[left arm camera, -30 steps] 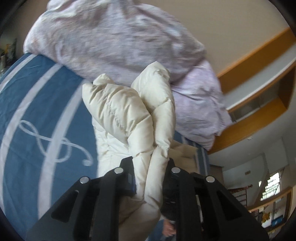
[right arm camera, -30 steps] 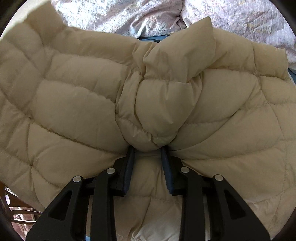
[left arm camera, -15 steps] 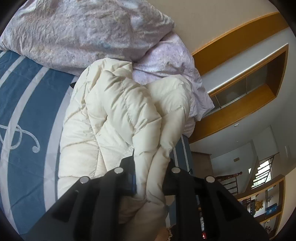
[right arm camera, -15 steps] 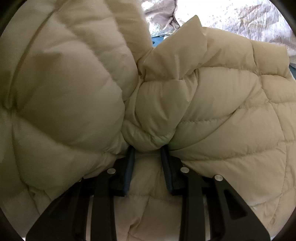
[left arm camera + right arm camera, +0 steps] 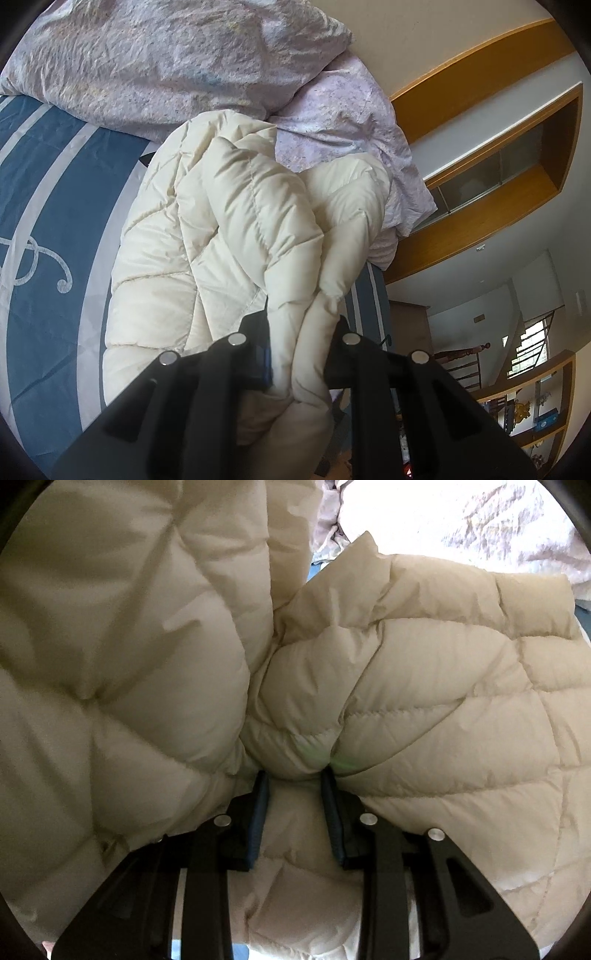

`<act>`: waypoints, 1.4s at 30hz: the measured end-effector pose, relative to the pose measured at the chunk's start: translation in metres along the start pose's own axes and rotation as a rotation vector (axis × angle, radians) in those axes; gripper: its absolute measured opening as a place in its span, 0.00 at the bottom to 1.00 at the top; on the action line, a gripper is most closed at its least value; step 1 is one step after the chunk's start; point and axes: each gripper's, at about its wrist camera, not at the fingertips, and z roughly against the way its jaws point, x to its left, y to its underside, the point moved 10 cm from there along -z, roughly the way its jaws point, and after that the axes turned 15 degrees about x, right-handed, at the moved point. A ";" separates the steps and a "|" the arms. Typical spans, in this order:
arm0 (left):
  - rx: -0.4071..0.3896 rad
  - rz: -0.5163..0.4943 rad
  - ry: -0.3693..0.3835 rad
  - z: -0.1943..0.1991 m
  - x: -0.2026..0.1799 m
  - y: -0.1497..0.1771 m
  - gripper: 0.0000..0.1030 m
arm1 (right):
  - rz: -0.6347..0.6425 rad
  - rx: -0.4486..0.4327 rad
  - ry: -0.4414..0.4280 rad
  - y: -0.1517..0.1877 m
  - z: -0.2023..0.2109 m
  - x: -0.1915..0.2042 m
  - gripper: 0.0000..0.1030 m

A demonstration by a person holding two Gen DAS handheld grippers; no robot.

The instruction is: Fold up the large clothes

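My left gripper (image 5: 301, 325) clamps a jacket (image 5: 221, 229) fold, bulk toward 11 o'clock; my right gripper (image 5: 295, 779) pinches another, billowing toward 12.

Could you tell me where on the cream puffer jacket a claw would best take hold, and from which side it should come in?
Grip a bunched edge of the cream puffer jacket, pinching across a quilted ridge, as the left claw and right claw each do now. Coming from the near side, angled downward, looks best: the puffy panels are too broad to span, while a gathered fold squeezes thin between the pads.
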 end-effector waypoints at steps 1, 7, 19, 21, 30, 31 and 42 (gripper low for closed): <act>0.000 0.003 -0.003 0.000 0.000 0.000 0.17 | 0.004 -0.007 0.001 0.003 0.004 -0.001 0.30; 0.001 0.012 -0.011 -0.003 -0.003 0.003 0.17 | 0.061 -0.072 0.072 0.017 0.041 -0.013 0.31; 0.027 -0.010 -0.016 -0.026 -0.027 0.015 0.17 | -0.012 -0.081 0.149 0.071 0.070 -0.074 0.31; 0.033 -0.014 -0.017 -0.031 -0.032 0.018 0.17 | -0.024 -0.081 0.157 0.082 0.073 -0.079 0.31; 0.059 -0.028 -0.015 -0.058 -0.057 0.030 0.17 | -0.081 -0.084 0.176 0.106 0.081 -0.108 0.31; 0.063 -0.029 -0.016 -0.061 -0.060 0.031 0.17 | -0.086 -0.083 0.177 0.110 0.080 -0.109 0.31; 0.116 -0.043 -0.038 -0.102 -0.086 0.045 0.17 | -0.113 -0.100 0.152 0.124 0.069 -0.115 0.31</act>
